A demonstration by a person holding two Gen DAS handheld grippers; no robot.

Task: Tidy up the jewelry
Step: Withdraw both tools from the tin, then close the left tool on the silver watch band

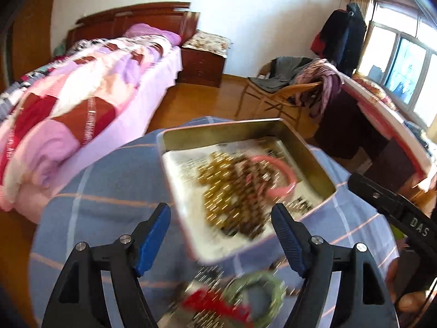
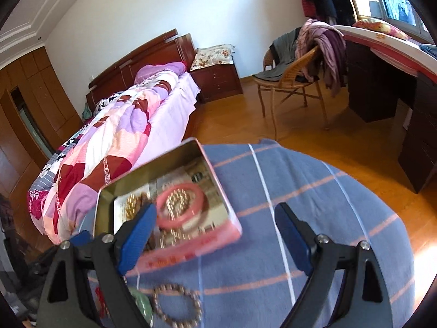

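Note:
An open metal tin with pink sides sits on a round table under a blue plaid cloth. In it lie gold bead chains, dark beads and a pink bangle. My left gripper is open above the tin's near edge, with nothing between its fingers. Nearer, on the cloth, lie a green bangle and a red piece, both blurred. In the right wrist view my right gripper is open over the tin corner, beside the pink bangle. A wooden bead bracelet and the green bangle lie below it.
A bed with a patchwork quilt stands left of the table. A wicker chair draped with clothes and a dark desk stand behind on the wooden floor. A nightstand is by the headboard. The right gripper's black body shows at the right edge.

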